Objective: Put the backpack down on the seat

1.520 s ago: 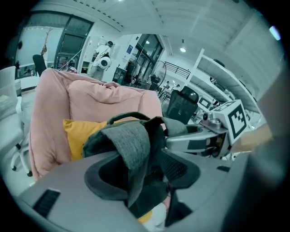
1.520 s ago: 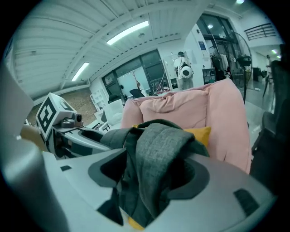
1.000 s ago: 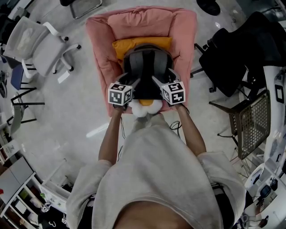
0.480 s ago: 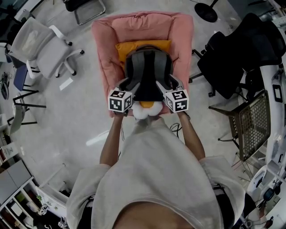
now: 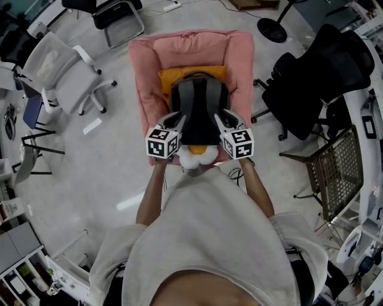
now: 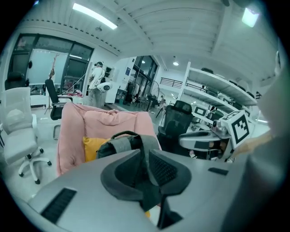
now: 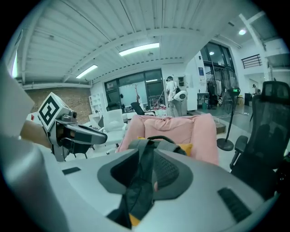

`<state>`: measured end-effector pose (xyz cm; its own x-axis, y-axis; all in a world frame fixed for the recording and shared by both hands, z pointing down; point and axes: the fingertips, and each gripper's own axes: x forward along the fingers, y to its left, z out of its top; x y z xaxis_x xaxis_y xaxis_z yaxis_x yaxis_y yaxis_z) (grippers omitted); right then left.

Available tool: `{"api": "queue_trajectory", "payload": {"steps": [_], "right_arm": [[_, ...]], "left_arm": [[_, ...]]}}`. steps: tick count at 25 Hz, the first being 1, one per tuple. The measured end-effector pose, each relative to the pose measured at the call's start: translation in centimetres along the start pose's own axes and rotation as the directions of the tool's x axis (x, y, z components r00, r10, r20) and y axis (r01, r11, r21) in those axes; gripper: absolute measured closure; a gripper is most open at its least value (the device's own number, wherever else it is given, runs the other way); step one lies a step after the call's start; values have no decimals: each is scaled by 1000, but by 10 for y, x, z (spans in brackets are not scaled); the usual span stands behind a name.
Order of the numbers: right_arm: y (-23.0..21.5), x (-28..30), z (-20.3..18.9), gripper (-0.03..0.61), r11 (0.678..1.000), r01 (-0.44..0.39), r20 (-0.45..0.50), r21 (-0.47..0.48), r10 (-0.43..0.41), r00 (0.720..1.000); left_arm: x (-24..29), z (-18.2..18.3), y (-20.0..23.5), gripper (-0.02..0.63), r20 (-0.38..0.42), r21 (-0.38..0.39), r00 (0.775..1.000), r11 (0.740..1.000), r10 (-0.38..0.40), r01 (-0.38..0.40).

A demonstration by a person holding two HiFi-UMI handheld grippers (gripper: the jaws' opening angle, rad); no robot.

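Note:
A grey and black backpack (image 5: 199, 107) with a white and orange plush end (image 5: 199, 155) lies on the pink padded seat (image 5: 143, 89), against an orange cushion (image 5: 173, 75). My left gripper (image 5: 175, 123) is at its left shoulder strap and my right gripper (image 5: 222, 121) at the right one. In the left gripper view the jaws (image 6: 146, 159) have just been closing and pinch a dark strap (image 6: 147, 186). The right gripper (image 7: 147, 165) has likewise just been closing and clamps its strap (image 7: 138, 192). The backpack's top handle (image 7: 158, 138) shows beyond the jaws.
A white office chair (image 5: 66, 66) stands left of the seat, a black office chair (image 5: 311, 77) right of it. A mesh-backed chair (image 5: 338, 164) is at the right edge. A metal chair frame (image 5: 119, 15) and a fan base (image 5: 272, 30) lie behind the seat.
Both pairs of jaws have narrowed from wide open onto the backpack's shoulder straps. Both grippers have lifted a little while staying at the pack's near end.

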<state>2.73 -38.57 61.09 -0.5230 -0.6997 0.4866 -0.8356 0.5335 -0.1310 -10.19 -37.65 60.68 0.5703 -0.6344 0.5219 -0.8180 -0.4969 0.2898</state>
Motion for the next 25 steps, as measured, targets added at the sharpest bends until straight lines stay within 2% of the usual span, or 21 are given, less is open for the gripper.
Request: {"api": "queue_trajectory", "payload": {"steps": [9, 15, 19, 25], "right_arm": [[0, -10, 45, 578, 999, 24, 82, -44, -20, 996], [0, -11, 73, 580, 998, 22, 140, -59, -13, 990], [-3, -9, 85, 580, 997, 26, 151, -74, -15, 988], [-7, -10, 95, 581, 996, 31, 167, -85, -16, 986]], "left_arm": [[-13, 36, -2, 589, 61, 48, 998, 999, 6, -9], [-20, 70, 0, 594, 112, 73, 994, 997, 13, -21], [-20, 87, 1, 595, 123, 107, 992, 994, 19, -32], [-20, 103, 0, 595, 153, 119, 988, 992, 18, -37]]}}
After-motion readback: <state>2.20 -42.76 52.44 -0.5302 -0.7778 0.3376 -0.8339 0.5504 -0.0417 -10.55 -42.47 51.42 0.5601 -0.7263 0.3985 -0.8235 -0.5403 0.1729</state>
